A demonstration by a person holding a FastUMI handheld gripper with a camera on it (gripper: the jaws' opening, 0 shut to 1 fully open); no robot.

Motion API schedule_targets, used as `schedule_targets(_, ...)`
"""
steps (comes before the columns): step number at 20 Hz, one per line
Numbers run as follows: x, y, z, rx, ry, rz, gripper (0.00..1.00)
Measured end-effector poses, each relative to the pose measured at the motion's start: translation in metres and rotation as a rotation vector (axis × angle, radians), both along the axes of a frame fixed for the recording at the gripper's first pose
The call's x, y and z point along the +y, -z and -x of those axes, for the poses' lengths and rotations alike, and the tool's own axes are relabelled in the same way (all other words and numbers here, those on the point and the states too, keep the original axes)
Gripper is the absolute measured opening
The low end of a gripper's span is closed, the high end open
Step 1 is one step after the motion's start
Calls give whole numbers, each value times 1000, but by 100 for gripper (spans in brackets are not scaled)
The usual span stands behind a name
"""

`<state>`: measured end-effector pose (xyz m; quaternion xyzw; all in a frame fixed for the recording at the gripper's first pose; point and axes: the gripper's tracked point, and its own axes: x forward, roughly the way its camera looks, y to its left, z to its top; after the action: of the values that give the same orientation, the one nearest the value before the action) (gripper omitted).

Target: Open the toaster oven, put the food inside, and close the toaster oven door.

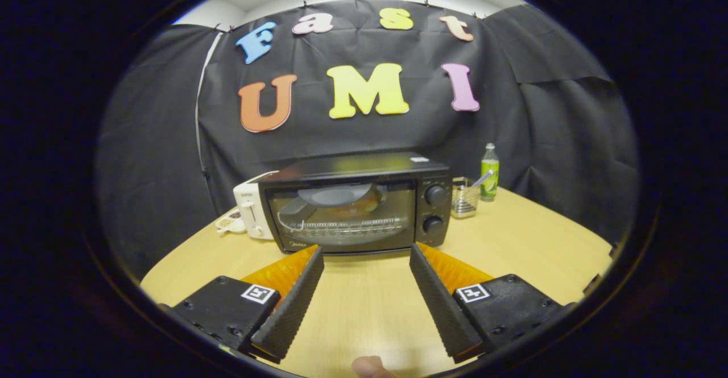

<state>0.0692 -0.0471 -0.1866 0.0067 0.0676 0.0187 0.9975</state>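
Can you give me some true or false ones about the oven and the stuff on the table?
1. The toaster oven door is shut. True.
2. The gripper is squeezing the oven's handle. False: its fingers are spread open, short of the oven, holding nothing.
3. A green bottle stands beyond the oven's knob side. True.
4. The white appliance sits on top of the oven. False: it stands on the table beside it.

A recording booth, not a lived-in kitchen: black cloth (540, 111) pinned up as walls around a pale wooden bench (512, 241). Kitchen props stand on it: a black oven (352, 204), a white toaster (250, 207), a wire basket (464, 199), a green bottle (489, 179).
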Motion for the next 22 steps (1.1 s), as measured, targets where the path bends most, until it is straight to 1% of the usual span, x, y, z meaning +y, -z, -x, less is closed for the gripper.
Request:
schedule_targets(3,-15,-54,33,-95,12,13,100)
schedule_targets(5,-24,-90,56,-129,23,-15,100)
schedule_targets(7,-26,-123,80,-153,-3,-50,100)
schedule_targets(9,-33,-153,100,-185,-9,-64,100)
schedule_targets(13,-32,-179,132,-193,-30,-30,100)
schedule_targets(15,-26,-189,143,-217,-40,2,100)
schedule_targets(17,-22,-199,151,-263,-26,35,100)
schedule_targets(18,-17,-201,153,-273,-24,46,100)
schedule_targets(21,8,-195,160,-267,-69,56,100)
schedule_targets(22,10,-197,163,-276,-68,57,100)
